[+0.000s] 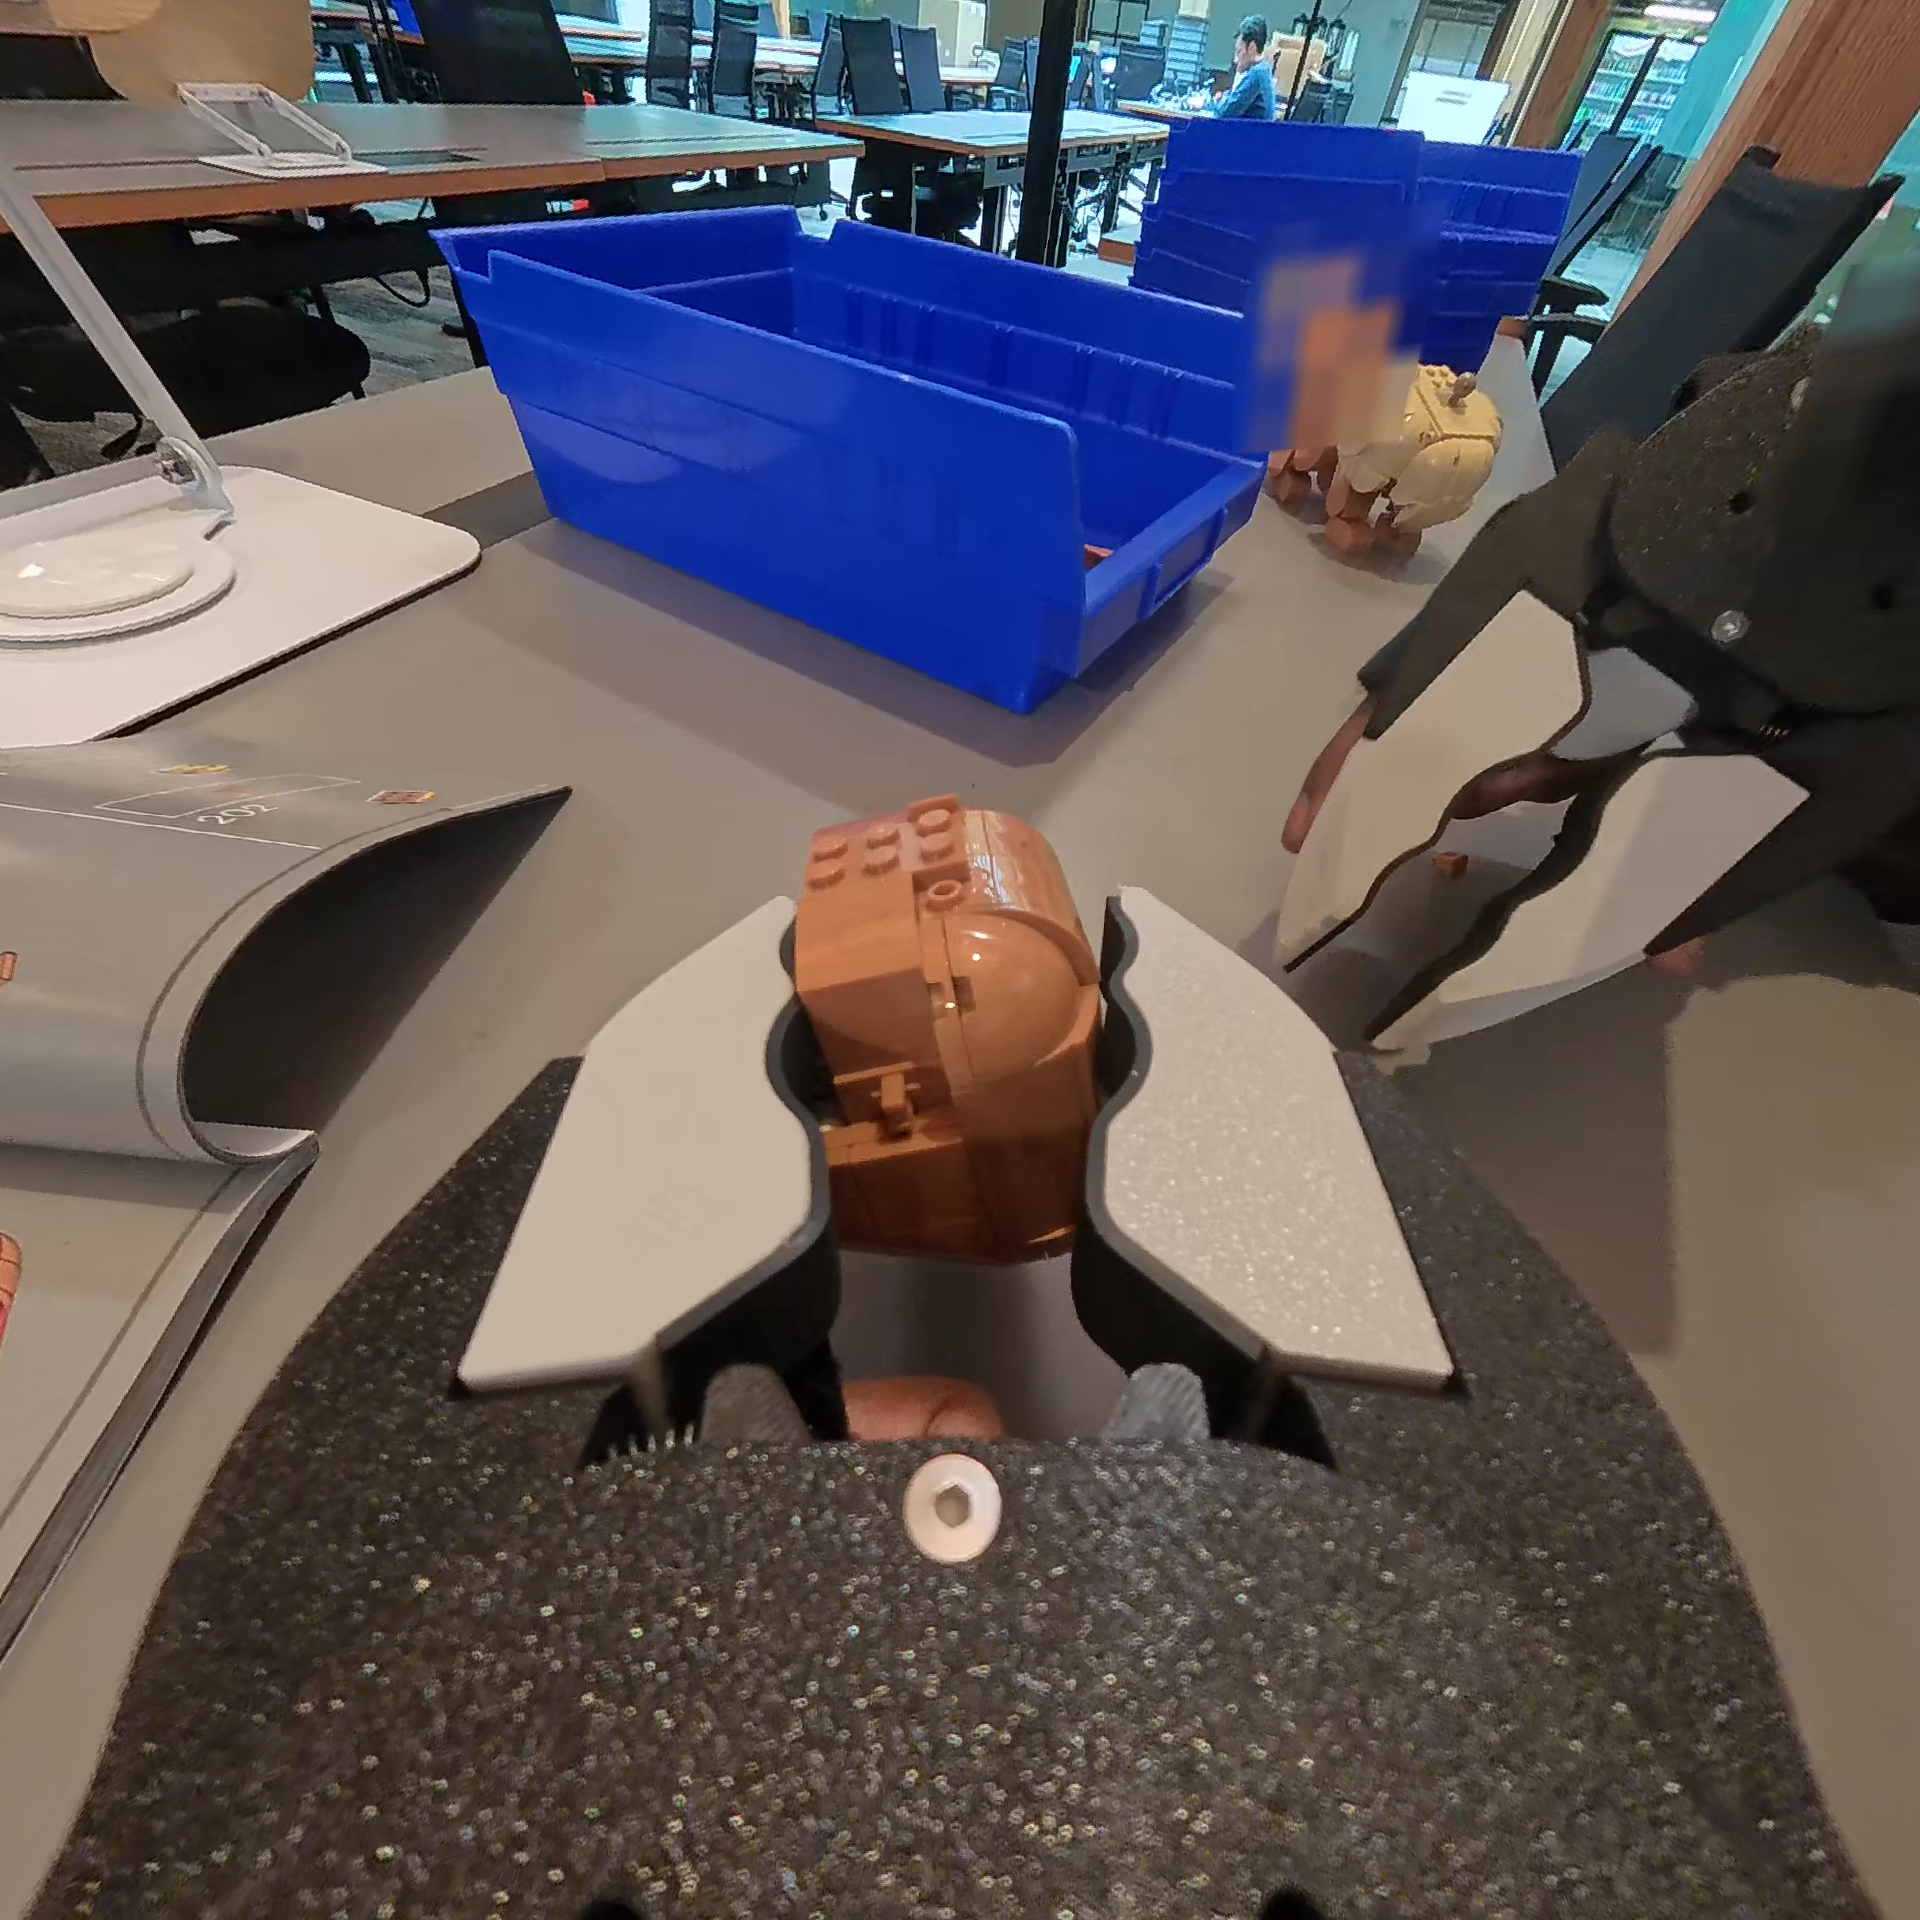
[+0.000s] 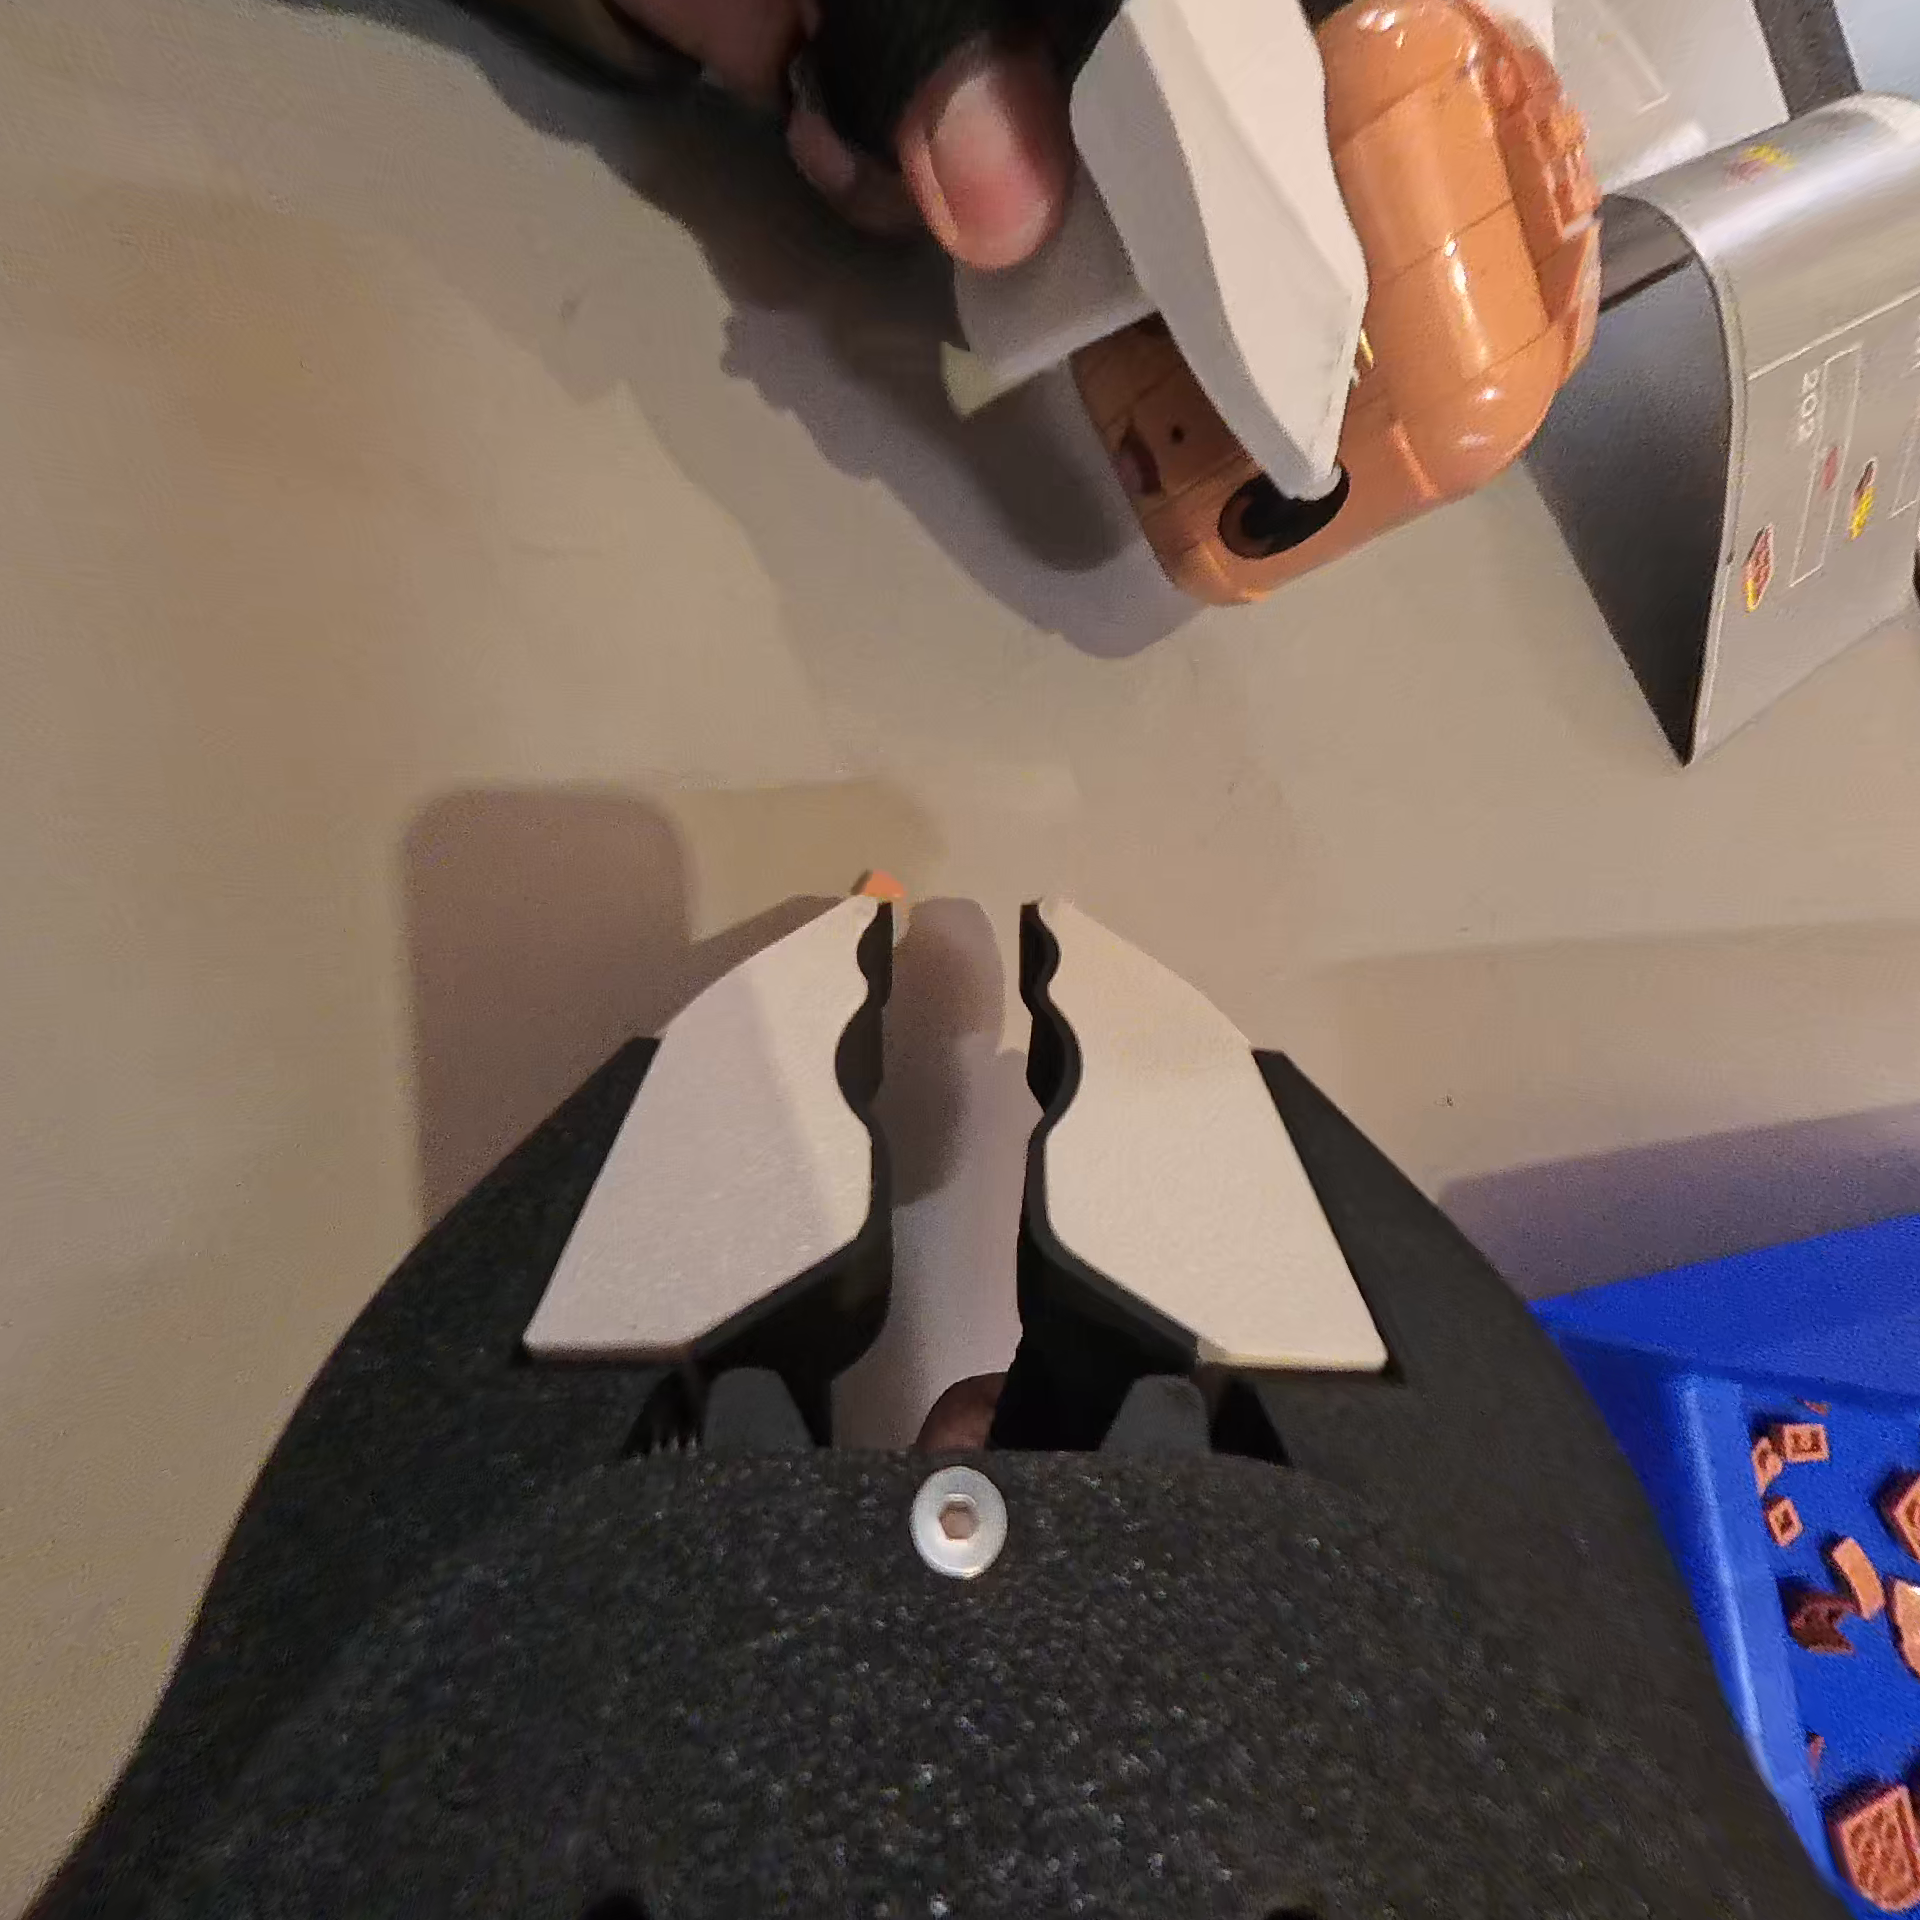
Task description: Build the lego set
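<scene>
While left tongs (image 1: 951, 935) grip brown model (image 1: 940, 1039), blue bin (image 1: 831, 468) behind

White stand base (image 1: 156, 582) on grey table (image 1: 727, 717); office chairs (image 1: 873, 62) behind.

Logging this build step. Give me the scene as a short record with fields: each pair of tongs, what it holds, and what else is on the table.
left tongs: shut on brown lego block
right tongs: open, tips down near the table, holding nothing
small piece: orange-brown, on the table at the right tongs' tip
bin: blue, behind the block; loose brown pieces inside
booklet: open, left of the block
tan model: right of the bin
</scene>
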Demonstrator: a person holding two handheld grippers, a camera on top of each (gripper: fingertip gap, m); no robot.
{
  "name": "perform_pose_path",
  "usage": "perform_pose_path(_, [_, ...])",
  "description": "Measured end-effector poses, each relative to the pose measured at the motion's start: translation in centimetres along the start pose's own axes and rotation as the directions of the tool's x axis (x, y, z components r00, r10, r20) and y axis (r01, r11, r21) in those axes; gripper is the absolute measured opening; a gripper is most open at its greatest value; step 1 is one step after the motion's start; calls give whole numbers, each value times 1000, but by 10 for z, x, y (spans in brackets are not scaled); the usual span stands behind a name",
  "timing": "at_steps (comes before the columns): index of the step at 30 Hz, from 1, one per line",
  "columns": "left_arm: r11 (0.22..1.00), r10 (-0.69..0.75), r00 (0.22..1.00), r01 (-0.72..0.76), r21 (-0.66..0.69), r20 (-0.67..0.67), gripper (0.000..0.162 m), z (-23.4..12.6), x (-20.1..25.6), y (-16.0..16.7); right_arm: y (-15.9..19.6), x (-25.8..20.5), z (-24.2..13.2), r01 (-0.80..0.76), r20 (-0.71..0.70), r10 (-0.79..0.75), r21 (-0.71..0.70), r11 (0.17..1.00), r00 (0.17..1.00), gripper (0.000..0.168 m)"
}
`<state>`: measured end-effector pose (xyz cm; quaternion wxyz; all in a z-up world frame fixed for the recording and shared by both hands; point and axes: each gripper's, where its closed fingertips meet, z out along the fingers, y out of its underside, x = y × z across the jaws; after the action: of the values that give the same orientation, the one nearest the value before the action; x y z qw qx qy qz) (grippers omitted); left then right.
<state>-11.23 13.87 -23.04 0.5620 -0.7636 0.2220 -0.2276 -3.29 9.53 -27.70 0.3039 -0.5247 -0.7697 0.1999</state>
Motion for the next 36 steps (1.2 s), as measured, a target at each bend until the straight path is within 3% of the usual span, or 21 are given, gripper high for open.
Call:
perform_pose_path(10, [1000,7,1000,-7,-1,-12,52,0,2,0,3,-11,6,-167,31,169,-46,985,985,18])
perform_pose_path(21, [1000,16,1000,-16,-7,-11,52,1,3,1,2,-23,11,-57,54,61,-63,996,997,12])
perform_pose_path(25, [1000,16,1000,-16,-8,-9,52,1,2,1,-5,-20,10,-62,45,63,-21,998,997,13])
perform_pose_path(36, [1000,10,1000,-10,-6,-9,52,0,2,1,9,-28,12,-83,79,88,-63,995,993,12])
